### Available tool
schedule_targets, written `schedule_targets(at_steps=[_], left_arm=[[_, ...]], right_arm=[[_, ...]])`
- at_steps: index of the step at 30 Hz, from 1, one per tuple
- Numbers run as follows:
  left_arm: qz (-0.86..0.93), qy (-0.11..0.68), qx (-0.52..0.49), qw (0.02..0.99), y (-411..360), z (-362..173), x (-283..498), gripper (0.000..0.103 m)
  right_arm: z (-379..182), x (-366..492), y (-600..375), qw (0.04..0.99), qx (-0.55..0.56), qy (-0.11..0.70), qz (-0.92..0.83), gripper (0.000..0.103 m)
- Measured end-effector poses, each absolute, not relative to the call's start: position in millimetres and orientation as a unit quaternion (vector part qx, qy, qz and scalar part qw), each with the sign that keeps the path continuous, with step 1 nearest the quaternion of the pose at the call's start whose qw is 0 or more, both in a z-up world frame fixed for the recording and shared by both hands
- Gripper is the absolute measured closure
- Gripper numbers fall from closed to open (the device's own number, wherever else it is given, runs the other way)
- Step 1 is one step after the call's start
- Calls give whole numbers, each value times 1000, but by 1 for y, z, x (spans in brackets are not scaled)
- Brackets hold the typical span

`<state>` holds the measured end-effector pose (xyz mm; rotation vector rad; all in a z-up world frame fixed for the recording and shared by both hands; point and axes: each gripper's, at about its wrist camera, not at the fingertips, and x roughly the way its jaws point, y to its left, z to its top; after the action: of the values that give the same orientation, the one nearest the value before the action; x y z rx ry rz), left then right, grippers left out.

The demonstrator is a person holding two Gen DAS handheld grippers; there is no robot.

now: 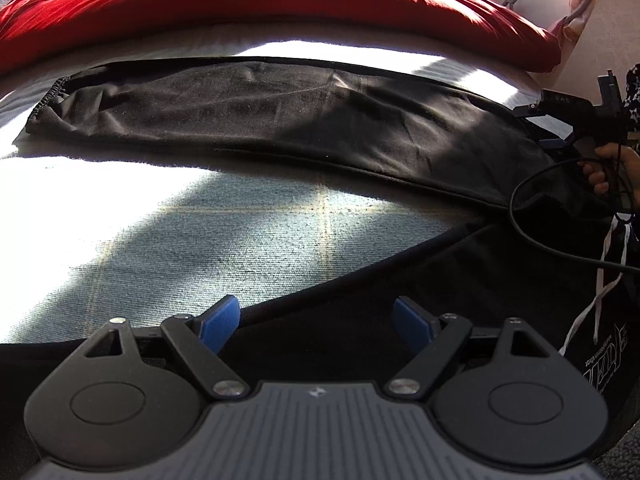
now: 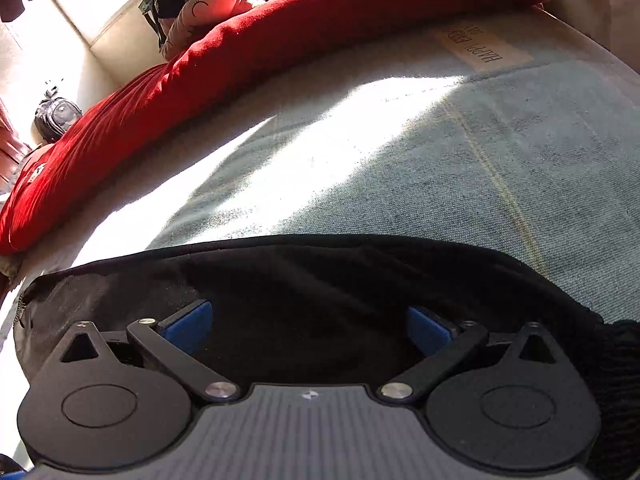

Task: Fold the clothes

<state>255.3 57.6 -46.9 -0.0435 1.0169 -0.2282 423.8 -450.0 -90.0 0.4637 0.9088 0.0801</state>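
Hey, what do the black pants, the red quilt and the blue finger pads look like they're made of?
Black pants: soft matte knit, likely cotton jersey; it creases and has a gathered cuff. Red quilt: smooth woven shell, puffy, apparently padded. Blue finger pads: matte, finely textured, probably rubber or foam.

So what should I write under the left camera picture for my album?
Open left tool hovers over black cloth trousers spread on a pale blue bed cover, red quilt behind.

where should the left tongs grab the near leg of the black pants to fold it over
Grip the near leg at its seam edge just ahead of the open left tongs, coming in low from the near side. That edge lies flat on the grey blanket, so one pad can slide under it.
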Motion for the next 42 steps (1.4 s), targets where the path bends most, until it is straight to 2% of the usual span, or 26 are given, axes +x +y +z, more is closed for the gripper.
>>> schedule_targets(at_steps=[5, 11, 19, 27, 35, 42], left_arm=[[-110, 493, -23, 863, 57, -52, 253, 19], [-110, 497, -24, 861, 62, -55, 253, 19], [-108, 502, -30, 857, 68, -60, 251, 16], [-114, 495, -36, 861, 71, -59, 247, 13], [-82, 480, -47, 872, 91, -48, 237, 13], [-30, 470, -80, 879, 126, -45, 213, 13]], right_arm=[[-86, 441, -455, 870, 226, 438, 30, 0], [-57, 426, -418, 879, 173, 441, 56, 0], [-90, 454, -378, 882, 68, 464, 45, 0], [-69, 447, -366, 878, 75, 469, 48, 0], [-38, 449, -263, 871, 29, 453, 188, 0], [-52, 488, -170, 824, 92, 476, 293, 0]])
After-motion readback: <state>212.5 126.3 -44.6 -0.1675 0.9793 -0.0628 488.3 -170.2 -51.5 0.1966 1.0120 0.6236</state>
